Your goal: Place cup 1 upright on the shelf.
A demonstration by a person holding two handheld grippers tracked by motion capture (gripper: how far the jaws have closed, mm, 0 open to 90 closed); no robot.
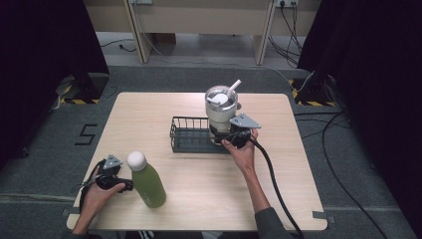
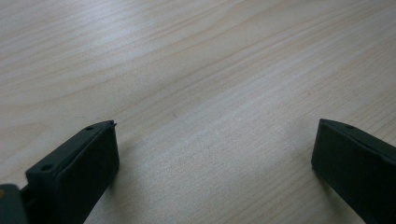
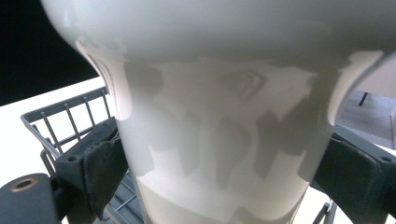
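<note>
Forearms and hands enter from the near edge of the pale wood worktop (image 1: 199, 174). Left gripper (image 1: 112, 178): at the near-left corner, low over bare wood, jaws spread wide apart with nothing between them, as the left gripper view confirms. Green bottle (image 1: 147, 180) with a round white cap: upright, just beside the left gripper on its right; whether the two touch cannot be told. Black wire basket (image 1: 189, 134): mid-worktop, open-topped, its rails showing behind the tumbler in the right gripper view. White tumbler (image 1: 221, 112) with clear lid and white straw: upright at the basket's right end; whether its base rests on the basket floor or hangs clear cannot be told. Right gripper (image 1: 231, 137): jaws clamped on the tumbler's lower, narrower body, one pad on each side, grey plate on top, black cable (image 1: 271, 174) trailing back towards the near edge. Basket rails stand close around the held tumbler on its left. Surroundings: grey floor, black curtains either side, wooden furniture legs beyond.
</note>
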